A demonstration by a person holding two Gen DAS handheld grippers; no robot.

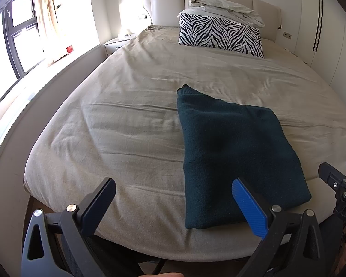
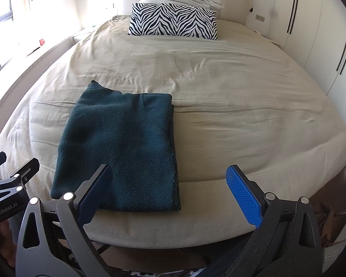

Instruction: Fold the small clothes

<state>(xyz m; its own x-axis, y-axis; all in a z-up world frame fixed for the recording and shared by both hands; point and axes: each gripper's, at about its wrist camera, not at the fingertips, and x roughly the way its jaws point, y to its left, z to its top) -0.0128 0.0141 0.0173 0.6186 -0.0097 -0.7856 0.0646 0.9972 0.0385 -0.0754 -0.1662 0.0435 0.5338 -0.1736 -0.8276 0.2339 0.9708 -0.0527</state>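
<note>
The fleece is lying folded at the bed's near edge, toward 6 o'clock. It looks soft, light, and grippy; pinch a corner. Both the left gripper and right gripper are gaping, empty.

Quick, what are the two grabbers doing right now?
Left gripper: open, holding nothing.
Right gripper: open, holding nothing; the green sweater lies folded on the bed.

Folded garment on bed's near edge, pillow seemingly behind.
</note>
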